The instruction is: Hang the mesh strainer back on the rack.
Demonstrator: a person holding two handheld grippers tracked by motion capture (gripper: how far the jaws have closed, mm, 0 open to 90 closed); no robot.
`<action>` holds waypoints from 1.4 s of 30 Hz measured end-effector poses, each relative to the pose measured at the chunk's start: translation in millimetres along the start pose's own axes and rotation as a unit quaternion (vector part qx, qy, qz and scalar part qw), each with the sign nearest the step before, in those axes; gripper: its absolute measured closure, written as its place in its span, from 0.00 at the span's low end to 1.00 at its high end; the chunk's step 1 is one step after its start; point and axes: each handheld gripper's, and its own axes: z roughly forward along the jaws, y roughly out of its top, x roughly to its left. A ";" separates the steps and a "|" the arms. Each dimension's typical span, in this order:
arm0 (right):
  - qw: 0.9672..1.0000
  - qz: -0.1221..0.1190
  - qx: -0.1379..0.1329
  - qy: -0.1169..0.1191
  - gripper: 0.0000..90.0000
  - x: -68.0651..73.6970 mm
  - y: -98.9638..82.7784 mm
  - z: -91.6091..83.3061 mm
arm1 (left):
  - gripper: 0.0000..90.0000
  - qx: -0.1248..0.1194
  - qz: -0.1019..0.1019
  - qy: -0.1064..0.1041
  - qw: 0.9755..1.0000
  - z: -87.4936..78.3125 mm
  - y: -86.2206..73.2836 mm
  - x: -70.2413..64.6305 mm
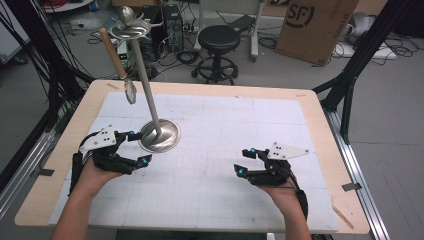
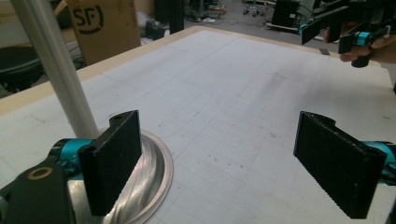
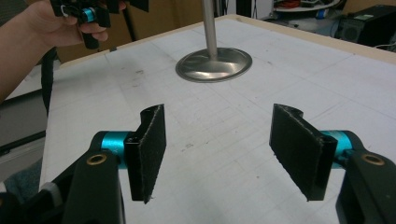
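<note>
White gridded table [image 1: 225, 150]: metal stand [image 1: 159, 136] at nine o'clock beside spread left gripper [image 1: 136, 148]; right gripper [image 1: 245, 161] spread at four o'clock; stool [image 1: 219, 40], cardboard box [image 1: 315, 25] behind.

"SF" on the cardboard box [image 1: 316, 27]

Even, soft overhead light falls on the white counter [image 1: 225, 150], leaving faint shadows only. The high view is slightly soft and grainy, and its corners are dim. The steel stand base [image 1: 160, 136] carries a mild sheen with no harsh glare. In both gripper views the near black pads look soft and the background clutter blurs.
</note>
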 end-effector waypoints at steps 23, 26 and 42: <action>1.000 0.020 -0.001 -0.022 0.28 -11.7 -8.0 -8.6 | 0.18 -0.008 -0.005 -0.008 1.000 9.5 -4.4 0.0; 0.999 0.022 0.007 -0.022 0.27 -11.7 -8.9 -6.3 | 0.18 -0.006 -0.004 -0.009 1.000 9.5 -4.6 -0.4; 1.000 0.019 0.014 -0.020 0.26 -9.4 -8.8 -3.4 | 0.18 -0.005 -0.002 -0.009 1.000 8.7 -4.0 -1.3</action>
